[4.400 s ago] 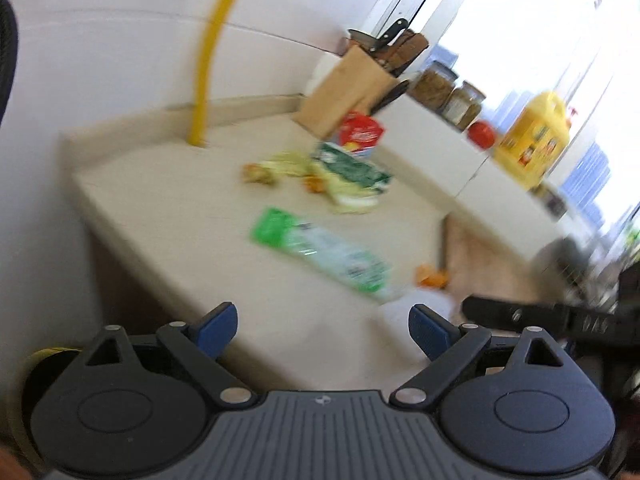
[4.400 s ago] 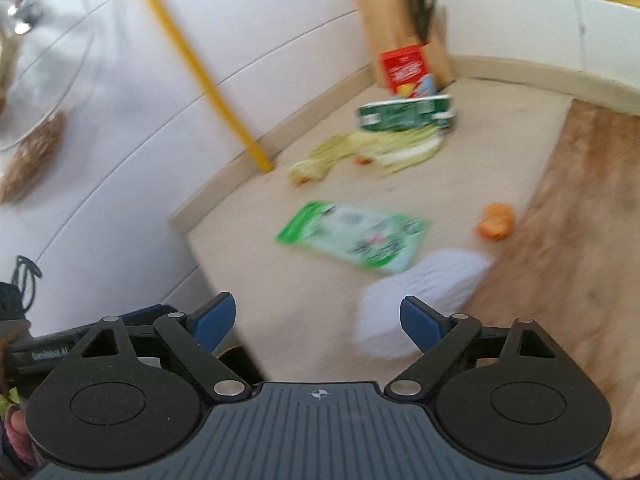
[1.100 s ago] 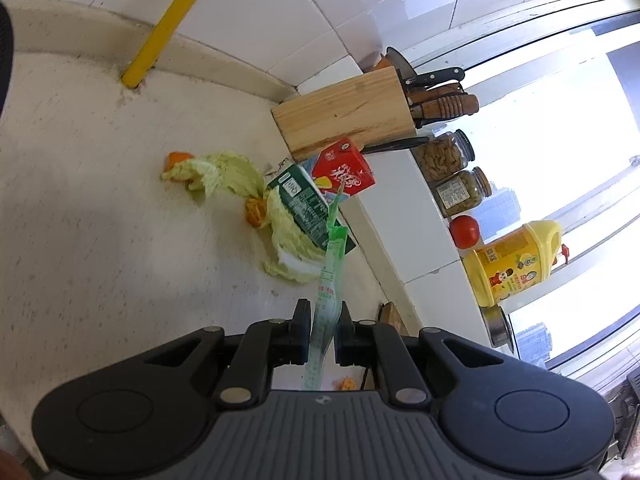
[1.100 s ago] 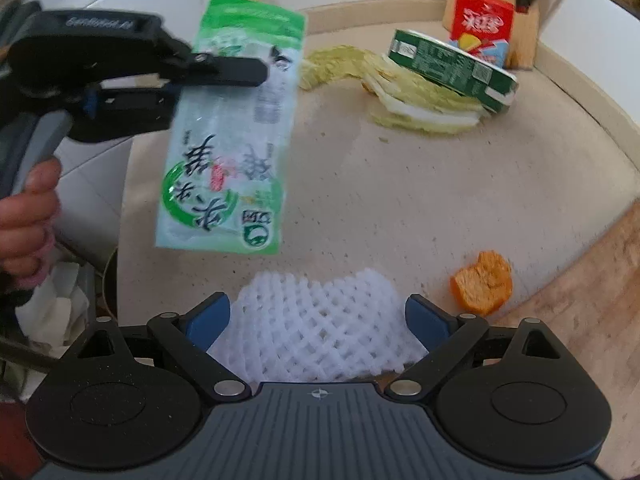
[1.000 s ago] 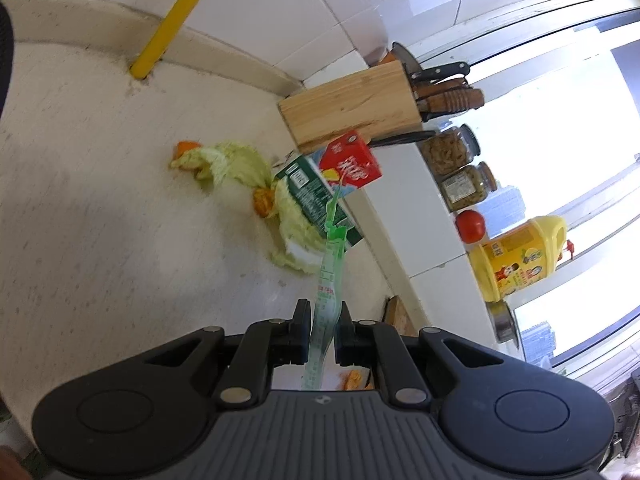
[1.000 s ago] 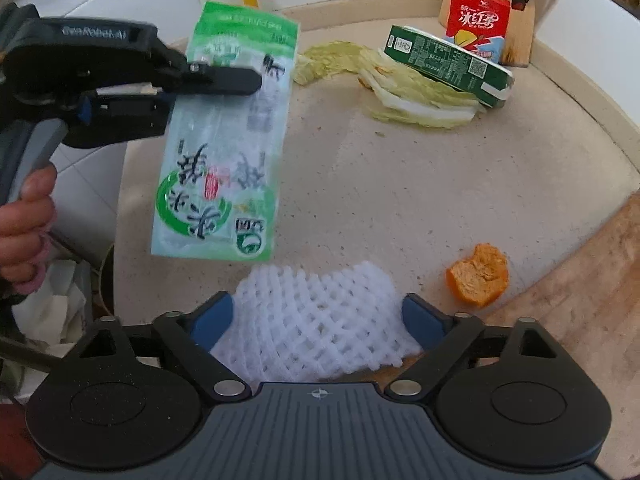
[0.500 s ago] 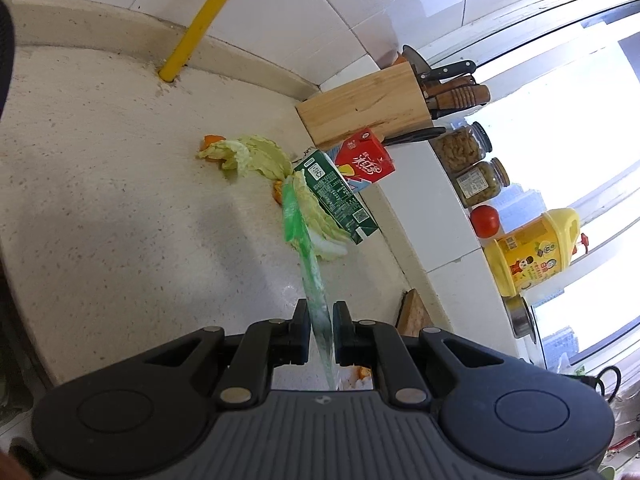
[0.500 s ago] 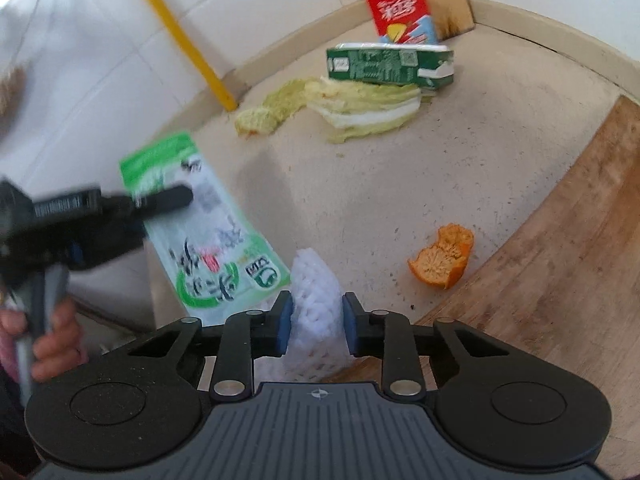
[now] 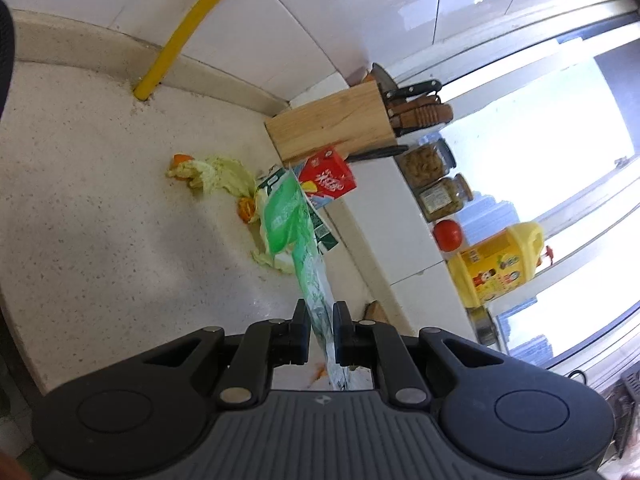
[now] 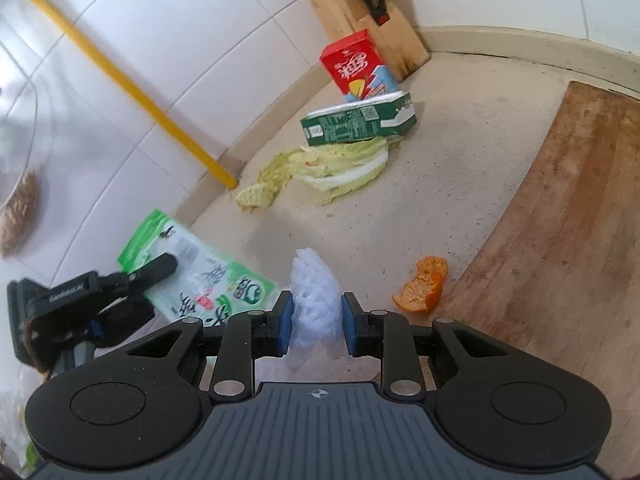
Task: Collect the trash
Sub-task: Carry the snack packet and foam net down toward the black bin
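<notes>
My left gripper [image 9: 320, 314] is shut on a green and clear plastic wrapper [image 9: 298, 236] that hangs edge-on in front of me. The right wrist view shows that same wrapper [image 10: 208, 270] held off the counter's left edge by the left gripper [image 10: 160, 268]. My right gripper [image 10: 316, 320] is shut on a white foam fruit net [image 10: 316, 292], lifted above the counter. Cabbage leaves [image 10: 340, 170], a green carton [image 10: 360, 120], a red carton [image 10: 356, 66] and an orange peel [image 10: 422, 286] lie on the beige counter [image 10: 460, 160].
A wooden knife block [image 9: 336, 122] stands in the corner by a yellow pipe [image 10: 120, 80]. A wooden cutting board [image 10: 560, 240] covers the counter's right side. Jars [image 9: 434, 180], a tomato [image 9: 448, 236] and a yellow oil bottle [image 9: 500, 264] line the window ledge.
The left gripper closed on the green wrapper and lifted it off the counter toward the left edge. The right gripper closed on the white foam net and raised it.
</notes>
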